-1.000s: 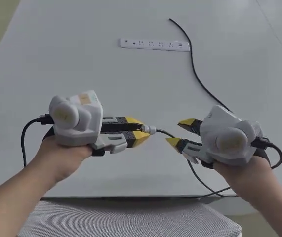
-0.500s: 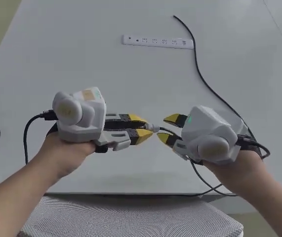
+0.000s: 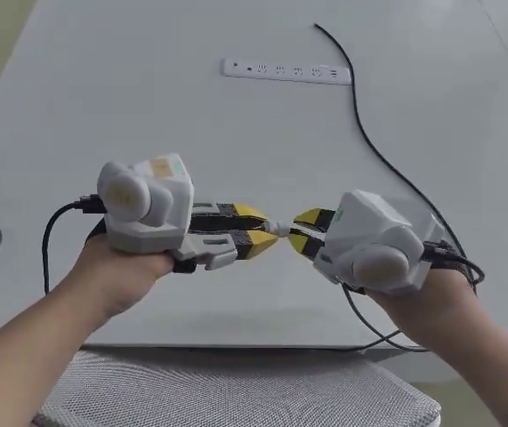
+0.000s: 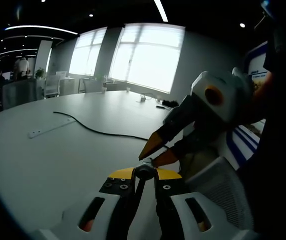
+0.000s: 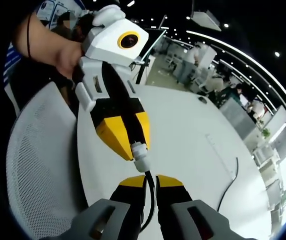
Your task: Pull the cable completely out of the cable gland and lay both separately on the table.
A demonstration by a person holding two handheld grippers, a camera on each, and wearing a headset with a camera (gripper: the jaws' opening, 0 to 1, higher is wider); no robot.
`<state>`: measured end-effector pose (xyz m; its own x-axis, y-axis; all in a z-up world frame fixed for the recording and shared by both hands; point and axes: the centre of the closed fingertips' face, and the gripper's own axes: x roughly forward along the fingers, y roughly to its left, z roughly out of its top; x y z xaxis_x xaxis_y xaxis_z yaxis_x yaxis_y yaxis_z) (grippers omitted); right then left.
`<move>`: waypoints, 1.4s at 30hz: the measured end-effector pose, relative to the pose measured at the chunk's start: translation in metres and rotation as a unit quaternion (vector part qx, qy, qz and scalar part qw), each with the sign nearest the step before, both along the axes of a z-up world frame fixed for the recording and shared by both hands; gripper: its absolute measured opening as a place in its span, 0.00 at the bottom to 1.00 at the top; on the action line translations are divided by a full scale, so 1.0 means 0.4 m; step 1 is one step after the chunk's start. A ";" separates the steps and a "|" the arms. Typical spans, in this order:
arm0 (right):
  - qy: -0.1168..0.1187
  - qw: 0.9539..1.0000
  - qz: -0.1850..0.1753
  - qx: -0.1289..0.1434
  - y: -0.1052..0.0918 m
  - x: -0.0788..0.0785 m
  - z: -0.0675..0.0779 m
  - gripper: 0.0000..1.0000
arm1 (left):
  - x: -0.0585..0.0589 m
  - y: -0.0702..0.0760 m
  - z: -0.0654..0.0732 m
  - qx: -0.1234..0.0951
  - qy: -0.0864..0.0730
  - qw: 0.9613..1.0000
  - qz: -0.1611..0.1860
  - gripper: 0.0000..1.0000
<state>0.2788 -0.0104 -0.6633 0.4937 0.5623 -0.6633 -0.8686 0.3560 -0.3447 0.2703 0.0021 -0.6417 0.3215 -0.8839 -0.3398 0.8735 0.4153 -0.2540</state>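
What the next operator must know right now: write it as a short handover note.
Left gripper: shut on the small white cable gland, held up over the near edge of the white table.
Right gripper: closed on the thin black cable right beside the gland.
Done: both parts gripped. The cable is not yet out of the gland.
Left: pull the two apart until the cable comes free, then lay gland and cable separately on the table.

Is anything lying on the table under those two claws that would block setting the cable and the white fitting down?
Nothing visible does. The table is bare below the left gripper, which holds the cable gland, and the right gripper, on the cable. The power strip lies far back.
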 end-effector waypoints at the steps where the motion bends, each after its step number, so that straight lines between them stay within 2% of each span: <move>1: -0.007 1.000 0.003 -0.003 0.002 0.001 0.001 0.01 | 0.002 0.001 0.002 -0.001 -0.001 1.000 0.001 0.15; 9: -0.003 1.000 0.001 0.003 0.002 0.000 -0.002 0.00 | -0.001 0.003 0.001 0.000 -0.002 1.000 -0.001 0.15; 13: 0.007 1.000 -0.010 0.012 0.001 0.001 -0.003 0.00 | -0.001 0.002 0.001 0.001 -0.003 1.000 -0.002 0.15; 15: 0.019 0.999 -0.023 0.027 -0.001 0.003 -0.001 0.00 | -0.001 0.001 0.002 0.000 -0.004 1.000 -0.002 0.15; 20: 0.027 0.998 -0.041 0.027 -0.019 0.011 -0.013 0.00 | 0.002 0.002 0.005 -0.001 -0.006 1.000 0.001 0.15; 24: 0.048 0.995 -0.072 0.047 -0.041 0.017 -0.019 0.00 | 0.005 0.002 0.008 -0.003 -0.007 1.000 0.002 0.15; 26: 0.056 0.993 -0.087 0.054 -0.054 0.020 -0.028 0.00 | 0.006 0.001 0.009 -0.003 -0.009 1.000 0.001 0.15; 27: 0.068 0.991 -0.099 0.059 -0.062 0.019 -0.037 0.00 | 0.006 0.000 0.009 -0.002 -0.010 1.000 0.001 0.15; 30: 0.079 0.987 -0.119 0.071 -0.081 0.024 -0.049 0.00 | 0.007 0.000 0.009 -0.004 -0.009 1.000 0.001 0.15; 31: 0.092 0.984 -0.133 0.081 -0.088 0.023 -0.055 0.00 | 0.007 0.000 0.009 -0.004 -0.009 1.000 0.001 0.15; 33: 0.103 0.979 -0.145 0.096 -0.093 0.025 -0.057 0.00 | 0.006 -0.001 0.010 -0.004 -0.009 1.000 0.000 0.15; 38: 0.119 0.973 -0.165 0.108 -0.110 0.030 -0.070 0.00 | 0.009 -0.006 0.010 -0.003 -0.011 1.000 -0.002 0.15; 40: 0.127 0.969 -0.178 0.115 -0.116 0.032 -0.074 0.00 | 0.009 -0.008 0.011 -0.004 -0.012 1.000 -0.003 0.15; 42: 0.143 0.963 -0.195 0.121 -0.124 0.032 -0.083 0.00 | 0.012 -0.009 0.014 -0.006 -0.013 1.000 -0.002 0.15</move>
